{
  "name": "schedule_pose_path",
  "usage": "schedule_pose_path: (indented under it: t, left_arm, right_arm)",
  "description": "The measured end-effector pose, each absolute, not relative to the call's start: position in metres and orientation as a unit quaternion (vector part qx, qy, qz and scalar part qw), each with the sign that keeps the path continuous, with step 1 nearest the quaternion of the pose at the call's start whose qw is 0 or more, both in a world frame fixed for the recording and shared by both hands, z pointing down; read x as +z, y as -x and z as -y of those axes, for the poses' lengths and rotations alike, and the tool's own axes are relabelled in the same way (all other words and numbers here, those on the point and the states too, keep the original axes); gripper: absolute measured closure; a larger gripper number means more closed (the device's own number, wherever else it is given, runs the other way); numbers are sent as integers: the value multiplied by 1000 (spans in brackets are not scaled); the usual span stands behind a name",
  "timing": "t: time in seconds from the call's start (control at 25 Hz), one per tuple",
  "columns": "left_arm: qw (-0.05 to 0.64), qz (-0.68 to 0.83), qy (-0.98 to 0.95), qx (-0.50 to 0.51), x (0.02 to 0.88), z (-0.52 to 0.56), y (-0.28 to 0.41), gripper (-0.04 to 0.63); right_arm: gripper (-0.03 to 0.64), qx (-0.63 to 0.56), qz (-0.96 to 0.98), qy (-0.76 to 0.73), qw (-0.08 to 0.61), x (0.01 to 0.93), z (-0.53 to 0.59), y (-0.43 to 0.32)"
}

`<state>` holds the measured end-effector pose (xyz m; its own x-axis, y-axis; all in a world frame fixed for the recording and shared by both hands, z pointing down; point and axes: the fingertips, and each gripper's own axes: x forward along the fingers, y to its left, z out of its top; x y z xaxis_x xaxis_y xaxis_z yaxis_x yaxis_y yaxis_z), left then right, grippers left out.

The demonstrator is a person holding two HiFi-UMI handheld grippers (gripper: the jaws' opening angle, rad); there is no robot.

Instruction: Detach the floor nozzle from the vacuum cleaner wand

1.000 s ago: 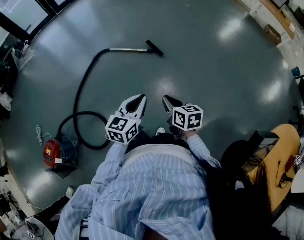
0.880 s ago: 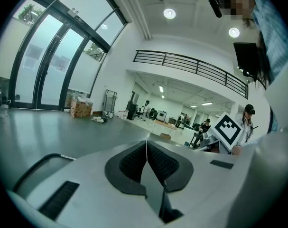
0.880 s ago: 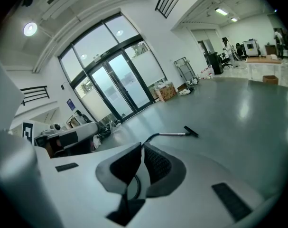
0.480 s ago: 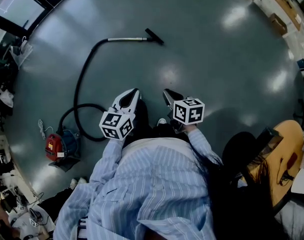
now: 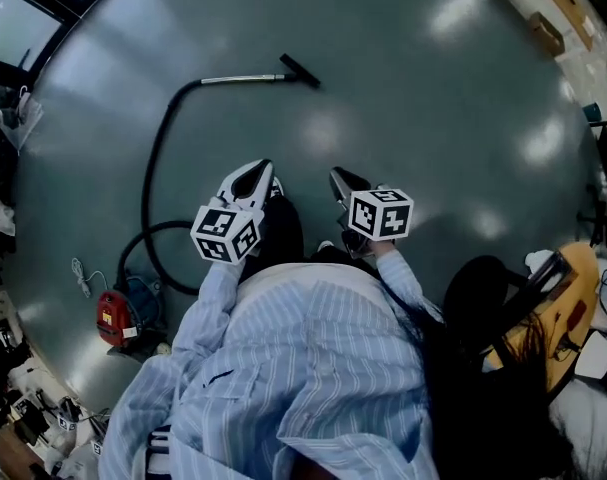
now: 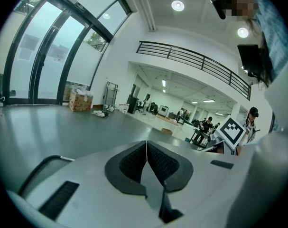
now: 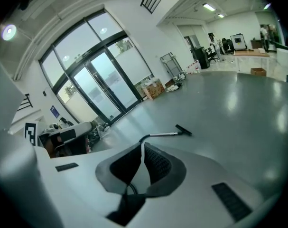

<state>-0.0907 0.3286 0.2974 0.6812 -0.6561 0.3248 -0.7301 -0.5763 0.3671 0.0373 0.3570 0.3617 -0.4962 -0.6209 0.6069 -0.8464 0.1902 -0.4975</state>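
Note:
A black floor nozzle (image 5: 298, 70) lies on the grey floor at the end of a silver wand (image 5: 241, 78), far ahead of me. The right gripper view shows the same floor nozzle (image 7: 183, 129) and wand (image 7: 162, 134) beyond the jaws. A black hose (image 5: 155, 173) curves back from the wand to a red and blue vacuum cleaner (image 5: 121, 310) at my left. My left gripper (image 5: 258, 171) and right gripper (image 5: 335, 179) are held side by side in front of my body, both shut and empty, well short of the nozzle.
A cardboard box (image 5: 543, 30) and desks line the far right wall. A person with an orange stool (image 5: 568, 268) is close on my right. Bags and clutter (image 5: 8, 118) sit along the left glass wall. A white cable (image 5: 80, 273) lies by the vacuum.
I have walked forward: both grippers have moved up in the head view toward the wand. The vacuum cleaner and hose loop have slid back toward my left side.

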Motion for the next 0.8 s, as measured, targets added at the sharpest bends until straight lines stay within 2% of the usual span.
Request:
schedule_pose_path:
  t: [0.44,0.8]
  left_arm:
    - [261,357,-894,74,316,-155,166,586]
    - [289,353,-887,64,332,-116,178,586]
  right_arm:
    - [592,439,722,-515,143,375,-203,23]
    - [592,448,701,-532,154,376,-166,20]
